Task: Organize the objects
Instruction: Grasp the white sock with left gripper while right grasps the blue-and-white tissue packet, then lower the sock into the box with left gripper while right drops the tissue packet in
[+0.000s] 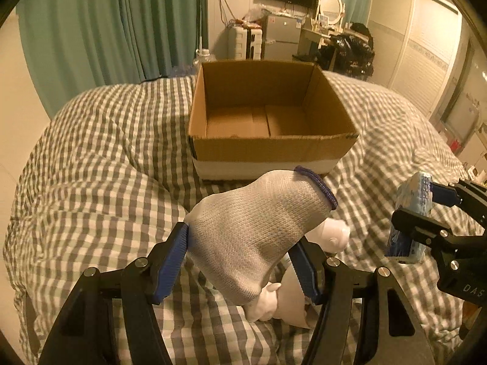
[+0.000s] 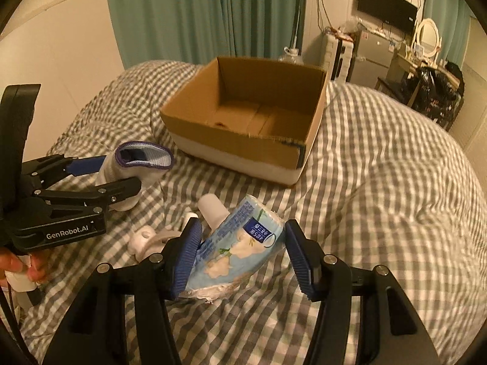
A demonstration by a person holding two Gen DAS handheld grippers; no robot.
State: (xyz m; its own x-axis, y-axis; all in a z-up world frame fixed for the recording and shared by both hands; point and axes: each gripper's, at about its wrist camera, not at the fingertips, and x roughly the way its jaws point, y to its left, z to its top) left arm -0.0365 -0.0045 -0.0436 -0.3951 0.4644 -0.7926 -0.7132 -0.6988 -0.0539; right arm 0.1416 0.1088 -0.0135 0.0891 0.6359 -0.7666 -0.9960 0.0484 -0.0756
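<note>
Left wrist view showed our left gripper [image 1: 243, 261] clamped on a grey glove [image 1: 258, 231], the box [image 1: 271, 149] ahead of it on the quilt [image 1: 100, 158]. To its right, our right gripper [image 2: 242, 252] pinched a blue tissue pack [image 2: 240, 243]; a white bottle [image 2: 213, 210] lay just beyond its fingers, the box farther ahead.
</note>
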